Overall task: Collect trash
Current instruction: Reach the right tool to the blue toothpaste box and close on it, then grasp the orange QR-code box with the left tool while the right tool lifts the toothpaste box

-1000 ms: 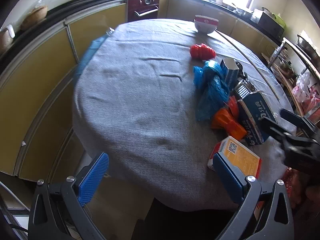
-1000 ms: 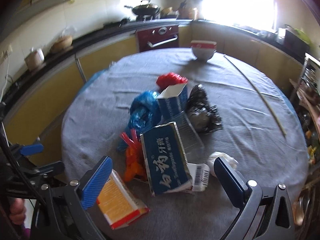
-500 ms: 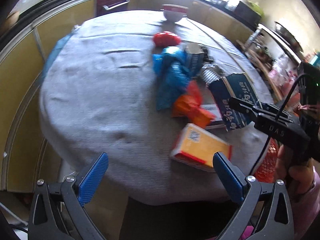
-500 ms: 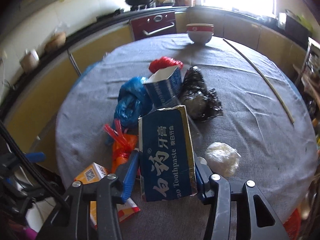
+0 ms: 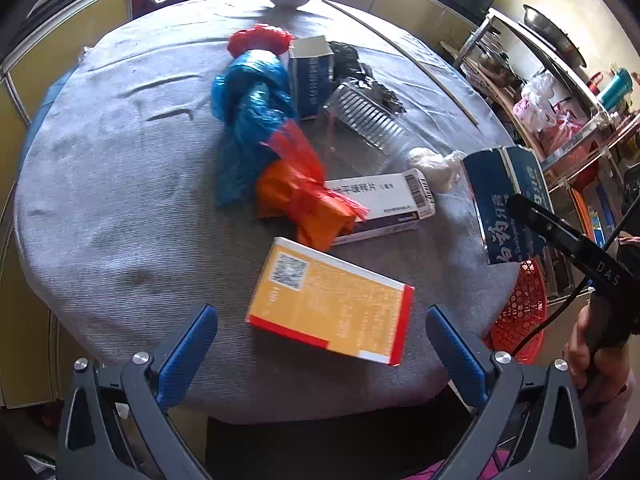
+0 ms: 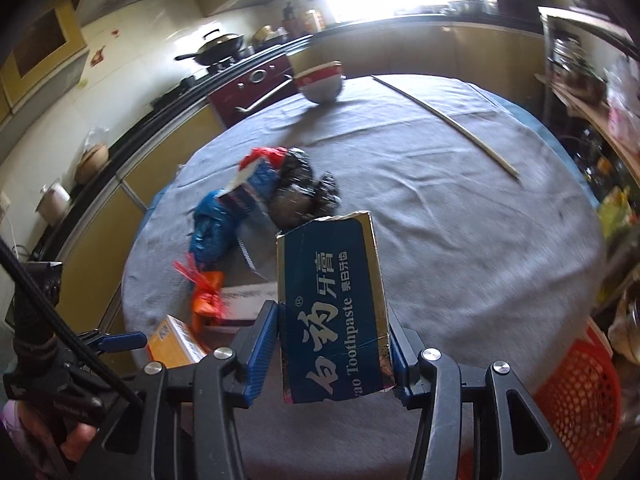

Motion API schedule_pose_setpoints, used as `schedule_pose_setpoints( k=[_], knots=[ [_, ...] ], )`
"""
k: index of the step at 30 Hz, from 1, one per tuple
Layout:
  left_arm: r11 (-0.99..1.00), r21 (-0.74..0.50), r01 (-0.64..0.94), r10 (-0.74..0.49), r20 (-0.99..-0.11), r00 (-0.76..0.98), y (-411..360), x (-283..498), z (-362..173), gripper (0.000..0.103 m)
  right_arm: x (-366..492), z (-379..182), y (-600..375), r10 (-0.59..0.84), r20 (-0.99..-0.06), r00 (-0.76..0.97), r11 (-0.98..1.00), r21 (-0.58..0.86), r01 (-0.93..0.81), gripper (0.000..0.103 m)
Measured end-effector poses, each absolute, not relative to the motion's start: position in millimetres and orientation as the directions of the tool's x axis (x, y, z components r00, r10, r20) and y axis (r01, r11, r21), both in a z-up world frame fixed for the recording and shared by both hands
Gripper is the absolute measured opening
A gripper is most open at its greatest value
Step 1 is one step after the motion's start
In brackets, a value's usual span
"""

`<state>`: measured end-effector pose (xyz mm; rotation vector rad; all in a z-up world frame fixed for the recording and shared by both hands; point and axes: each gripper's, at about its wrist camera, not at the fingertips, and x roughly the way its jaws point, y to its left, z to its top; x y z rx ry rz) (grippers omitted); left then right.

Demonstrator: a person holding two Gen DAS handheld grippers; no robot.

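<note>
Right wrist view shows the right claw (image 6: 334, 354) clamped on the toothpaste box (image 6: 334, 308), lifted off the table (image 6: 460, 220); it should swing squarely over the red basket (image 6: 576, 408) before letting go, while the left claw (image 5: 320, 354) hangs wide open.

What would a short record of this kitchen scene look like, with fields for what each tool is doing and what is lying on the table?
right tool: shut on the toothpaste box, lifted off the table
left tool: open, holding nothing, facing the orange box
table: round, grey cloth
rubbish on it: blue bag, orange bag, white box, clear tray
basket: red, beside the table
</note>
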<state>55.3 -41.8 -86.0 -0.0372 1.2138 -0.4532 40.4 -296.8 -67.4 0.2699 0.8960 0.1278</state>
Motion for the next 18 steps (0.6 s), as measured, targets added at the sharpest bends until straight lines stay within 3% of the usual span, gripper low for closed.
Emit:
schedule_pose_setpoints(
  k=[14, 17, 18],
  knots=[
    [0.925, -0.130, 0.356, -0.246, -0.920, 0.305, -60, 54, -107, 0.102, 22, -79, -319, 0.212, -0.745, 0.633, 0.949, 0.311, 0.049, 0.052],
    [0.925, -0.124, 0.358, -0.244, -0.919, 0.310, -59, 56, -109, 0.085, 15, -77, -324, 0.210, -0.734, 0.646, 0.946, 0.320, 0.057, 0.052],
    [0.926, -0.123, 0.357, -0.241, -0.920, 0.308, -59, 56, -110, 0.085, 13, -76, -326, 0.209, -0.730, 0.650, 0.944, 0.324, 0.059, 0.052]
  ],
)
